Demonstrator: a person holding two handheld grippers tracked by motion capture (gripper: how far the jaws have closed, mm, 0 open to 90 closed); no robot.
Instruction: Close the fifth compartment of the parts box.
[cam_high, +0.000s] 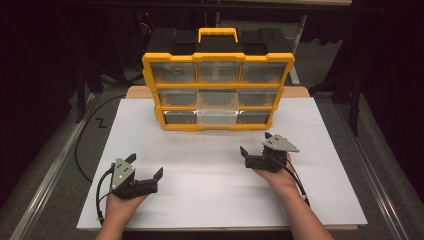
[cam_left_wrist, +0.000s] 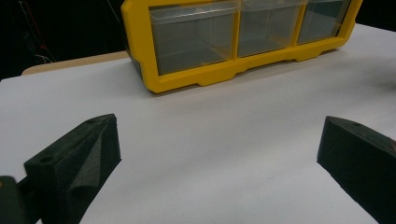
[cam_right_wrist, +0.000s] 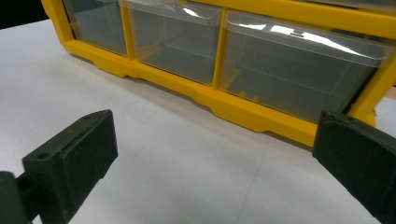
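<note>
A yellow-framed organiser (cam_high: 218, 86) with three rows of clear drawers stands upright at the back of the white board (cam_high: 210, 170). Its bottom middle drawer (cam_high: 216, 116) looks paler than its neighbours. My left gripper (cam_high: 146, 165) rests low at the front left, held in a hand, jaws wide apart with nothing between them. My right gripper (cam_high: 255, 143) sits at the right, closer to the organiser, also open and empty. The left gripper view looks past my left gripper (cam_left_wrist: 217, 156) to the organiser's bottom row (cam_left_wrist: 233, 42). In the right gripper view my right gripper (cam_right_wrist: 215, 156) faces the bottom drawers (cam_right_wrist: 289, 65) from close by.
The organiser has a yellow carry handle (cam_high: 218, 34) on top and a black body behind. A wooden table edge (cam_high: 137, 92) shows past the board. A black cable (cam_high: 82, 145) loops on the floor at the left. Dark surroundings ring the table.
</note>
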